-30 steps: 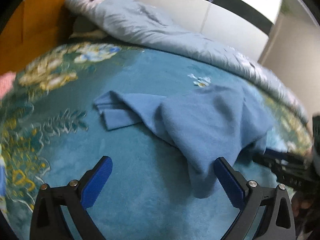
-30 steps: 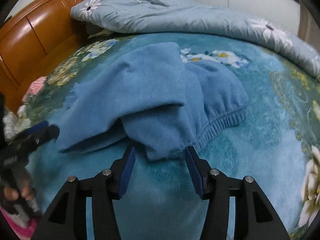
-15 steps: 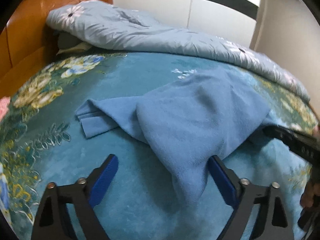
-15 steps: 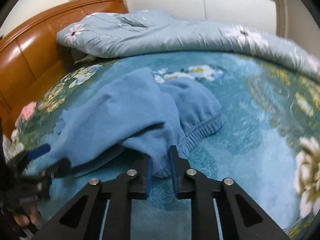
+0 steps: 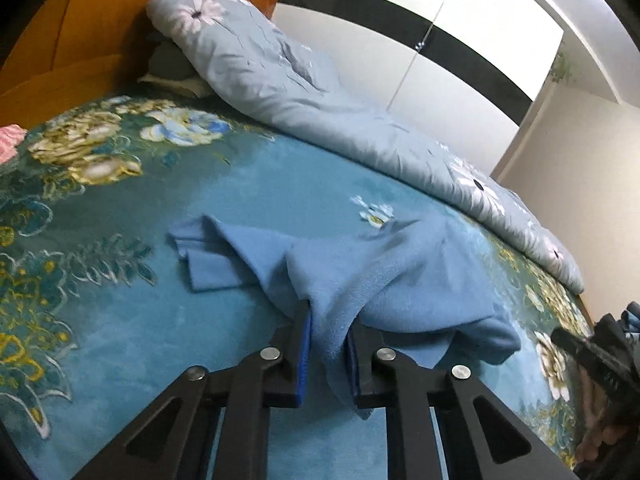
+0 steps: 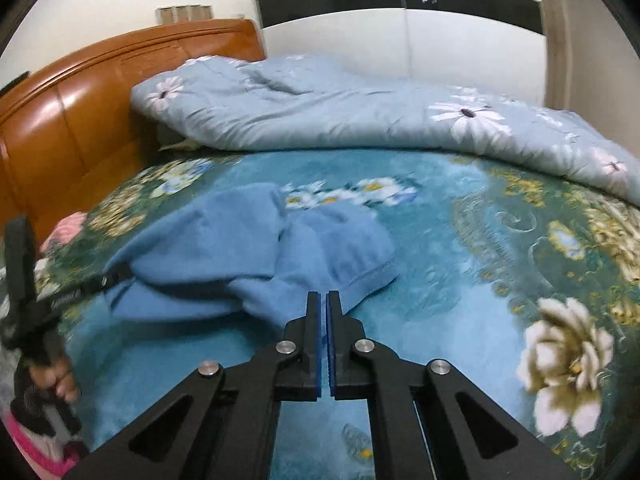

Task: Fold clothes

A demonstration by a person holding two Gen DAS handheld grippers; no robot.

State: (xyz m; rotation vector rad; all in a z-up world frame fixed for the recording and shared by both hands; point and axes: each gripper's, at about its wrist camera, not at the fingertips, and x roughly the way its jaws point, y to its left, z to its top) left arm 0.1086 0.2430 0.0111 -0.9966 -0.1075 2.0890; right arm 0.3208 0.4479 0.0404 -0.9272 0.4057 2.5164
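Observation:
A blue fleece garment (image 5: 400,264) lies crumpled on the teal floral bedspread (image 5: 140,320). My left gripper (image 5: 330,316) has a hanging fold of it between its blue pads, and the jaws are closing and pressing on the cloth. In the right wrist view the same garment (image 6: 224,236) spreads to the left. My right gripper (image 6: 323,294) is shut, its tips pinching the cloth by the stitched hem (image 6: 372,276). The right gripper (image 5: 580,348) also shows at the left view's right edge. The left gripper (image 6: 80,292) reaches the garment's left end, held by a hand (image 6: 56,380).
A pale blue flowered quilt (image 6: 340,112) is bunched along the far side of the bed. An orange wooden headboard (image 6: 72,112) stands at the left. White wardrobe doors (image 6: 400,28) rise behind. Something pink (image 5: 10,140) lies at the bed's left edge.
Both grippers went from open around the garment to closed on it: the right first, then the left. The right gripper has risen and drawn back, and the garment looks smaller in its view.

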